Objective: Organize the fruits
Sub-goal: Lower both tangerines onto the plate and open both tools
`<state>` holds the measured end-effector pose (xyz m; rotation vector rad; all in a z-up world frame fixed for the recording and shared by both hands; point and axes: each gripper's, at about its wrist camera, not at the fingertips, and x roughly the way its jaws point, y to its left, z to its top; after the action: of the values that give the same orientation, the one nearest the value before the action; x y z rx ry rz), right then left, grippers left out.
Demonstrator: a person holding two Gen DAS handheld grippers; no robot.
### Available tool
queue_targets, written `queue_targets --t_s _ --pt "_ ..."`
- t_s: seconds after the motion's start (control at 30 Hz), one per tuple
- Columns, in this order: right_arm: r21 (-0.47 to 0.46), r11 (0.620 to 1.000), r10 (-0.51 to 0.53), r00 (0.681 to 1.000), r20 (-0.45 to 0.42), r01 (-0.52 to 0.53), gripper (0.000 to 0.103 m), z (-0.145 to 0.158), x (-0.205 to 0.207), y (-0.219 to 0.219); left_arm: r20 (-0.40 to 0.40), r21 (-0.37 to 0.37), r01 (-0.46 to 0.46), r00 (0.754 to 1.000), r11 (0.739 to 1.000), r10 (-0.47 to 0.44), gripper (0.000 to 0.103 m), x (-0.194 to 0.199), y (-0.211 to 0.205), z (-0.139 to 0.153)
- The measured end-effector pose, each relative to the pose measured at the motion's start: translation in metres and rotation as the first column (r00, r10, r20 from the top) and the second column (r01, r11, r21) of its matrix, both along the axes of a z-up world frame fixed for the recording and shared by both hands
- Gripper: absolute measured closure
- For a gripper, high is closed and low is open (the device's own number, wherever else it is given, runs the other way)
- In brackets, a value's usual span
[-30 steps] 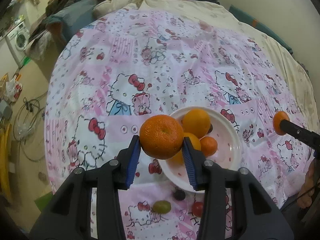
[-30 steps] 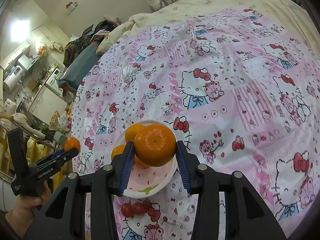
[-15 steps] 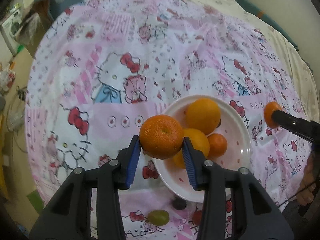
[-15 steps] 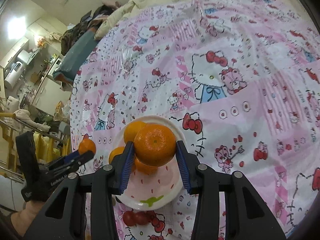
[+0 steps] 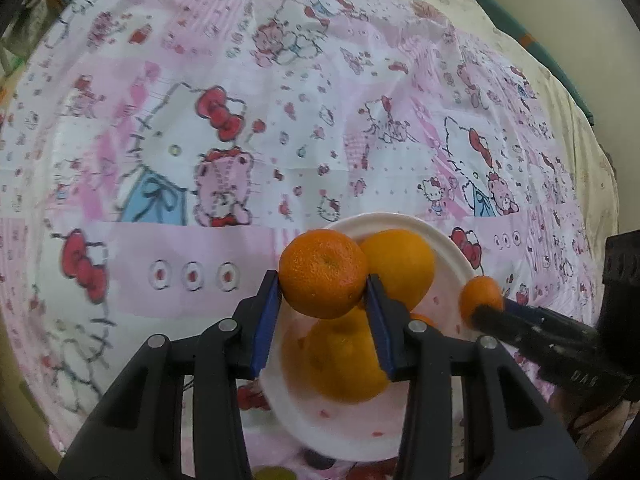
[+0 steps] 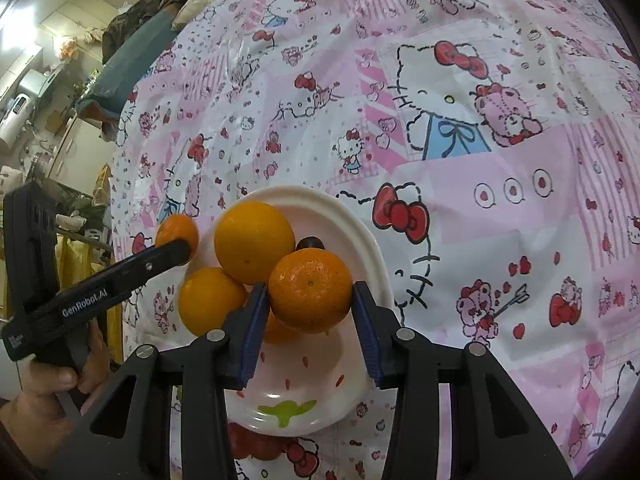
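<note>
1. Your left gripper [image 5: 323, 312] has its jaws pinching a mandarin [image 5: 323, 273]. The blue pads [image 5: 267, 320] press its left and right flanks, and most of the fruit bulges past the tips, stem dimple facing the camera.
2. That mandarin hangs over the left rim of the white plate [image 5: 452, 248], above the fruit lying in it and apart from the sheet [image 5: 200, 80].
3. Your right gripper [image 6: 310, 328] has its jaws pinching a second mandarin [image 6: 310, 290] in the same way: one pad [image 6: 252, 332] on each flank, the fruit seated at the tips and sticking out beyond them.
4. This one hangs over the plate [image 6: 376, 252] itself, just in front of a big orange [image 6: 254, 242] and right of a smaller orange [image 6: 210, 300]. Whether it touches the big orange you cannot tell from here.
5. A dark grape [image 6: 310, 243] peeks out behind the held mandarin, inside the plate.
6. The plate sits on a pink cartoon-print sheet [image 6: 500, 220] spread over a bed.
7. From the left wrist view, the right gripper [image 5: 486, 308] comes in from the right with its mandarin [image 5: 480, 294] over the plate's right rim.
8. From the right wrist view, the left gripper [image 6: 178, 244] comes in from the left, a hand [image 6: 48, 388] on its handle, its mandarin [image 6: 176, 232] at the plate's left edge.
9. Small red fruits [image 6: 256, 446] lie on the sheet just below the plate, partly hidden by your right gripper.
</note>
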<state>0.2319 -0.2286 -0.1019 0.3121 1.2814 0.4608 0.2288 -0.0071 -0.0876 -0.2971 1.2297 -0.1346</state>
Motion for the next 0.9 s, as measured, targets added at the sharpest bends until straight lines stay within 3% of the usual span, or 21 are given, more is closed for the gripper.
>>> queue_targets --t_s 0.13,0.47,0.53,0.7,0.8,0.9 --pt "-0.006 1.0 0.003 1.0 -0.015 -0.003 0.058 -0.006 0.003 0.002 -0.045 -0.013 0.009 0.999 1.0 -0.01 0.065 0.005 -0.005 -0.011" --pt "-0.021 1.0 0.009 1.0 -0.023 -0.009 0.057 -0.01 0.001 0.005 -0.059 -0.01 -0.018 0.998 1.0 0.018 0.063 0.008 -0.004 -0.014" --pt "-0.018 1.0 0.008 1.0 -0.024 -0.009 0.057 -0.01 0.001 0.005 -0.061 0.004 -0.019 0.998 1.0 0.019 0.053 0.008 -0.004 -0.013" --pt "-0.03 0.999 0.016 1.0 -0.018 -0.017 0.056 -0.008 0.001 0.009 -0.059 0.024 -0.014 0.998 1.0 0.016 0.049 0.007 -0.005 -0.013" --pt "-0.015 1.0 0.008 1.0 0.003 -0.008 0.042 -0.002 0.001 0.008 -0.055 0.012 -0.01 0.998 1.0 0.011 0.038 0.005 -0.006 -0.01" --pt "-0.012 1.0 -0.014 0.999 0.031 0.014 0.04 0.006 0.002 0.003 -0.029 0.025 -0.006 1.0 1.0 0.006 0.029 0.003 -0.008 -0.004"
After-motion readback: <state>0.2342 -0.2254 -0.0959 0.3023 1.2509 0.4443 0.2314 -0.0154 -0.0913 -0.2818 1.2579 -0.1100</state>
